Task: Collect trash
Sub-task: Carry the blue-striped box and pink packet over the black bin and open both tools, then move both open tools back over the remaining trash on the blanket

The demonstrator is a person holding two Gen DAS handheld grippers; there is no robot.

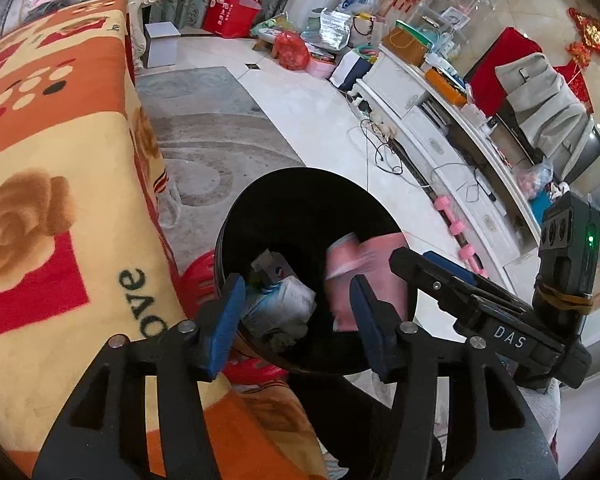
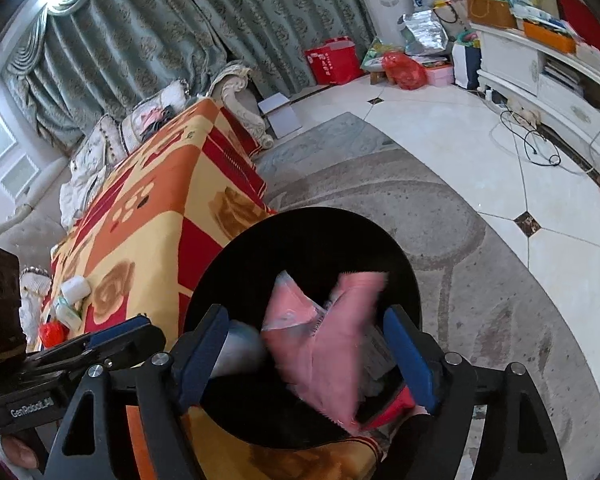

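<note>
In the left wrist view, the left gripper [image 1: 296,320] is hanging over the round black plastic trash bin [image 1: 260,204], its blue ribbed pads spread apart with nothing pressed between them. The bin is standing just beside the plush orange, yellow and red rose-patterned blanket [image 1: 60,160], which is lying soft and fuzzy to the bin's left. Inside the bin, a crumpled white and pale-blue plastic wrapper [image 1: 280,304] is sitting low on the left, and a thin pink plastic package [image 1: 364,264] (blurred) is showing on the right of the opening. The right gripper [image 1: 444,276] is reaching in over the bin's right rim. Beyond the bin, a grey swirl-patterned rug [image 1: 204,144] is giving way to glossy white floor tiles [image 1: 300,92].

In the right wrist view, the right gripper [image 2: 306,354] is holding its blue pads wide, and neither is touching the pink package [image 2: 320,332], which is showing smeared between them above the bin's dark mouth [image 2: 312,236]. A rounded pale wrapper [image 2: 240,348] is lying inside, left of the package. The blanket [image 2: 160,208] is running away from the bin's left rim, and the left gripper [image 2: 112,336] is showing there too.
</note>
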